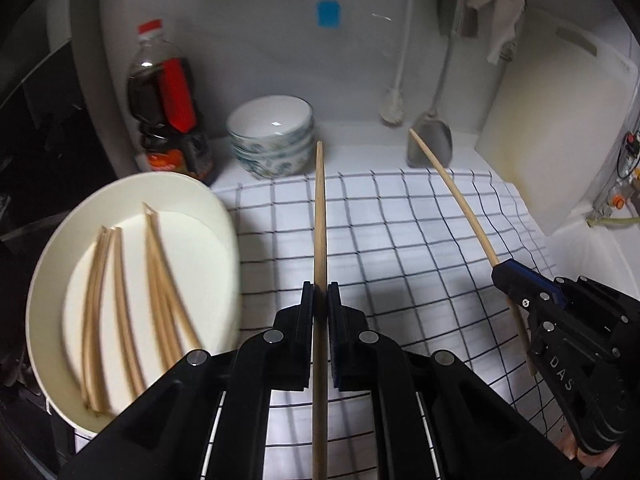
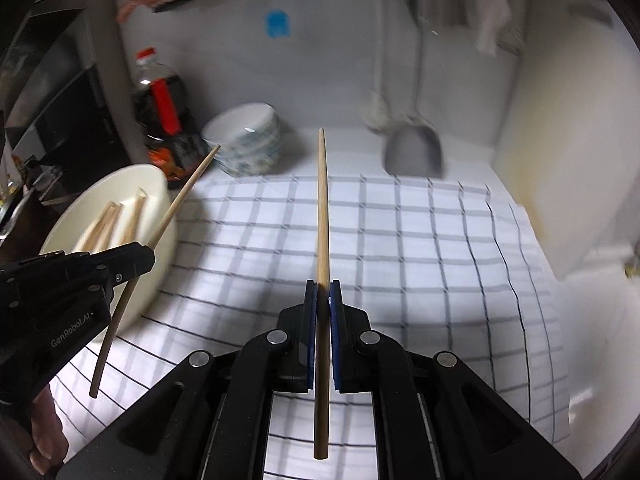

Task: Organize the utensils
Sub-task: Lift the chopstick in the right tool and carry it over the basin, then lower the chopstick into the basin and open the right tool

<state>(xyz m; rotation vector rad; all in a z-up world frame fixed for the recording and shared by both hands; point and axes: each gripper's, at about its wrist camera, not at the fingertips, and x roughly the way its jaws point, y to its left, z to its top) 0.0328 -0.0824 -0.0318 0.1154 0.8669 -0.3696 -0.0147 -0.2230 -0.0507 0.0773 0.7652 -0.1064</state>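
- Left wrist view: the left gripper [image 1: 320, 300] points down over the checked cloth [image 1: 400, 232], its pads pressed onto a wooden chopstick [image 1: 319, 216] that runs straight ahead between them, the tip toward the stacked bowls [image 1: 272, 136].
- At the right edge, the right gripper [image 1: 505, 276] angles in from the lower right, pinching a second chopstick [image 1: 456, 188] whose tip reaches toward the metal scoop [image 1: 432, 140] hanging at the back.
- To the left, a cream plate [image 1: 208, 208] carries several more chopsticks [image 1: 120, 300], blurred; a dark sauce bottle [image 1: 164, 100] stands behind it.
- Right wrist view: the right gripper [image 2: 323, 300] is clamped on its chopstick [image 2: 322, 208], held above the cloth [image 2: 420, 240] and tilted downward.
- The left gripper [image 2: 149, 249] enters from the lower left, gripping its chopstick [image 2: 180, 200] diagonally in front of the plate [image 2: 152, 184]; a hand's fingers [image 2: 44, 436] show under it.
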